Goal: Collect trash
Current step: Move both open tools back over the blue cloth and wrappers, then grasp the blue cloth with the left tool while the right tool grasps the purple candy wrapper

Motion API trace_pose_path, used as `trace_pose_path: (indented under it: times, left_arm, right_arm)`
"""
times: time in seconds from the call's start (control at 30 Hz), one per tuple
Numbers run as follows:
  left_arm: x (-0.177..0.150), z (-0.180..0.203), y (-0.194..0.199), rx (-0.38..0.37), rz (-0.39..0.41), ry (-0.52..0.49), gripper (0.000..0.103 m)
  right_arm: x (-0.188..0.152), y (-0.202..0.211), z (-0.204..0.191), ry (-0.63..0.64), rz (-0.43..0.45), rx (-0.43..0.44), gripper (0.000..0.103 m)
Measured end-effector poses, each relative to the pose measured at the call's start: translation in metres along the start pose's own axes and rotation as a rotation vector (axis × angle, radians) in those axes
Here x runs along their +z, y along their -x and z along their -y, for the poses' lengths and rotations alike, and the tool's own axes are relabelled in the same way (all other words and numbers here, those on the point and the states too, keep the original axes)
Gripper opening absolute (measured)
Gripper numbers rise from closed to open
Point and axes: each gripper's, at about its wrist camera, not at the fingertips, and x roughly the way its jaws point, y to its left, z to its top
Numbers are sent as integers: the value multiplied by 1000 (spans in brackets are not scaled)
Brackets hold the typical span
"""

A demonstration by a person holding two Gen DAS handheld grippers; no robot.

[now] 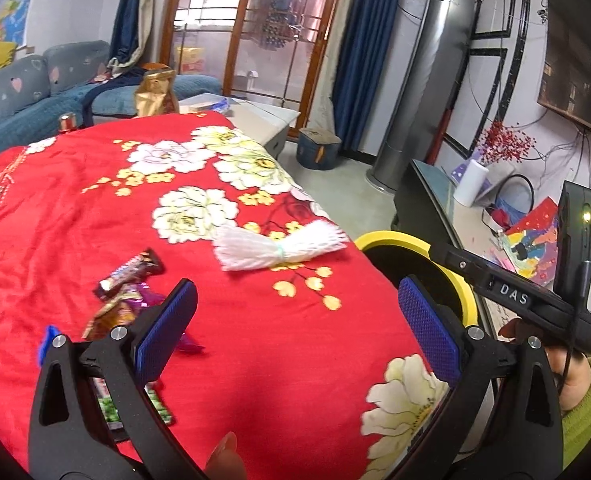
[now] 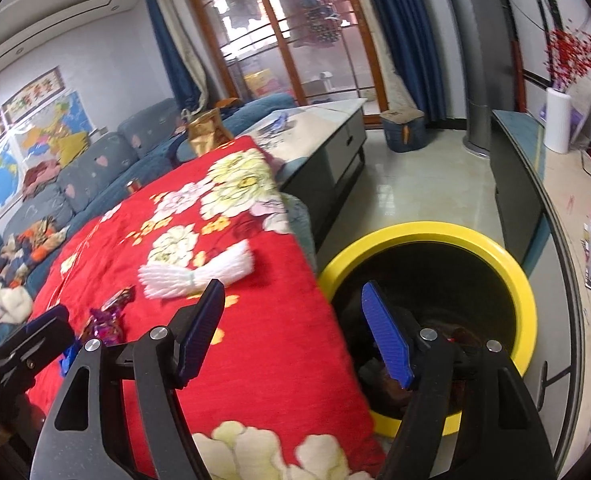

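A table under a red floral cloth [image 1: 255, 360] carries the trash. A white foam net [image 1: 279, 246] lies near its right edge. A brown candy wrapper [image 1: 129, 274] and a purple wrapper [image 1: 143, 300] lie at the left, and a green wrapper [image 1: 113, 406] shows behind the left finger. My left gripper [image 1: 299, 328] hangs open over the cloth with nothing between its pads. My right gripper [image 2: 295, 332] is open and empty, straddling the table edge and the yellow-rimmed black bin [image 2: 499, 254]. Dark scraps lie in the bin's bottom. The foam net [image 2: 199, 272] sits just ahead of the right gripper.
A gold bag [image 1: 155, 94] and a red can [image 1: 67, 122] stand at the table's far end. Beyond are a blue sofa [image 1: 23, 92], a grey cabinet [image 2: 335, 136] and a blue box [image 2: 405, 128] on the floor. A cluttered low console [image 2: 567, 208] runs along the right.
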Motion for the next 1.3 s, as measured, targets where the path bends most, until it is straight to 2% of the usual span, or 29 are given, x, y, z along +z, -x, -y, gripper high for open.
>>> trace_pose_path:
  times: [0.57,0.9,1.07,1.2,1.3]
  left_arm:
    - [-6,-66,27,100,36,101,92]
    - [-11,-116,42,175,50,195,92]
    - [-21,-147,46,204,35,257,92]
    - [-30,-166,47,218,8,305,92]
    - [-39,-184,45,203,-24,353,92]
  right_arm:
    - [-9,-22,-74,151,-51,107,69]
    - [-29,-33,-125,244,-118,223,69]
    - [-38,-43,-148,285,-158,260,68]
    - [-45,-51,-163,322,-186,272,63]
    - [-51,-57,-174,367,-195,274,62]
